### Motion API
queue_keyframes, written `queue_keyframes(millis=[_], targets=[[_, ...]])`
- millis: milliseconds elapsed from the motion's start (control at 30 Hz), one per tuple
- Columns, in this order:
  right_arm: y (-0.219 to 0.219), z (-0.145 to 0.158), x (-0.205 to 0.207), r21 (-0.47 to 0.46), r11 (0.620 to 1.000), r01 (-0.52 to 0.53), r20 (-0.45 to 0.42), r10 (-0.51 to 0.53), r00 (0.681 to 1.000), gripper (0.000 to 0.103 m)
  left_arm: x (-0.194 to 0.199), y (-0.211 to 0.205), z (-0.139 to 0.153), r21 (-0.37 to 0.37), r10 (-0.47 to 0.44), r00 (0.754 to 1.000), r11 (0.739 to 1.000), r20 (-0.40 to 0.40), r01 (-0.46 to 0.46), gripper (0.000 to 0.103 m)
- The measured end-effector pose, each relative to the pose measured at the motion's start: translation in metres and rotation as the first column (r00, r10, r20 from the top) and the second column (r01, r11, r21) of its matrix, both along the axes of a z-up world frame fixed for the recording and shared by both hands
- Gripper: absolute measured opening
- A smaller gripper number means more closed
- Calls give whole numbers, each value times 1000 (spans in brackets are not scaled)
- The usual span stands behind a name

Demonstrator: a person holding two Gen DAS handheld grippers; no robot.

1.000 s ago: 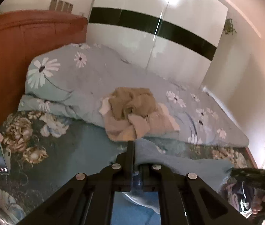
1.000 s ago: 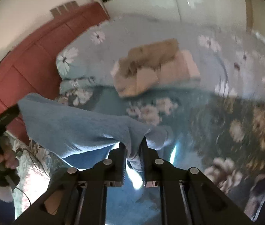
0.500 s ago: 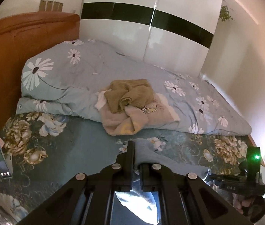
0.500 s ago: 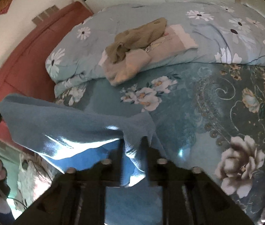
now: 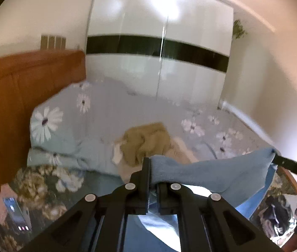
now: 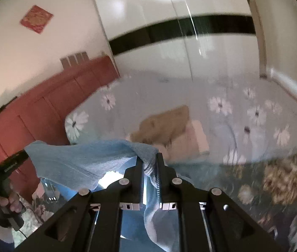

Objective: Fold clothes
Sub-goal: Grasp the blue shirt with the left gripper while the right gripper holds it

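Seemingly level, blue garment [image 5: 209,174] stretched gripper [image 5: 153,173] to gripper [image 6: 150,163]

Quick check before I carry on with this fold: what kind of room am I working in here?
Most likely a home bedroom: a bed with a wooden headboard, a pale blue floral quilt heaped on it, and a tall white wardrobe with a black stripe against the far wall.

One blue garment [image 5: 211,176] — strung between two grippers, left gripper [image 5: 153,175] and right gripper [image 6: 150,163]. One heap of tan clothes [image 5: 148,142] far on one floral quilt [image 5: 106,113]. One phone [image 5: 17,215] near left — one wardrobe [image 5: 159,52], one headboard [image 5: 22,88].
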State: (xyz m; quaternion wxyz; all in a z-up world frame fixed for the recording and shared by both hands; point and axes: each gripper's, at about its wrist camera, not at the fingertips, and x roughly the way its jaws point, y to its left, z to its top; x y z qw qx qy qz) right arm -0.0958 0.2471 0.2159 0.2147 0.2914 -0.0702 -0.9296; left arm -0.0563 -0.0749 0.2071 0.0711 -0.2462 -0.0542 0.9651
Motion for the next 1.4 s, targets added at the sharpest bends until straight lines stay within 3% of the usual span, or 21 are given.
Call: queue_keyframes(millis=[167,267,433,633,733,833,967,1100,1233,1400], targets=[[-2,26,45,20,999,-37,-88,39,995,10,38,-11,26,11,-22,996,1000,-82,23,5],[-1,19,65,43,997,-66,-75,69,995,10,65,-15,19,-15,-36,994,999,-100,35,5],[4,4,97,81,989,-120,-49,125,991,10,95,-15,-8,-58,-70,997,996,-45,67,5],[11,0,100,100,981,-164,-27,167,986,10,111,-8,7,-152,-117,990,983,-80,104,6],[8,-26,72,106,983,-152,49,148,988,10,87,1,-9,-206,-104,994,974,-29,96,8],[2,-73,31,112,985,-128,187,105,977,10,37,8,-56,-192,-78,989,976,128,102,8],[1,-149,-19,114,989,-99,370,50,928,10,-22,8,-131,-99,-60,942,990,331,97,8],[3,-210,-59,115,990,-82,493,14,870,10,-71,9,-192,-35,-48,880,997,472,73,8],[10,-243,-108,74,997,-32,554,-15,832,10,-112,16,-231,-20,-36,840,998,542,56,7],[14,-281,-176,68,997,24,624,-61,779,10,-192,24,-270,5,-35,790,999,613,41,7]])
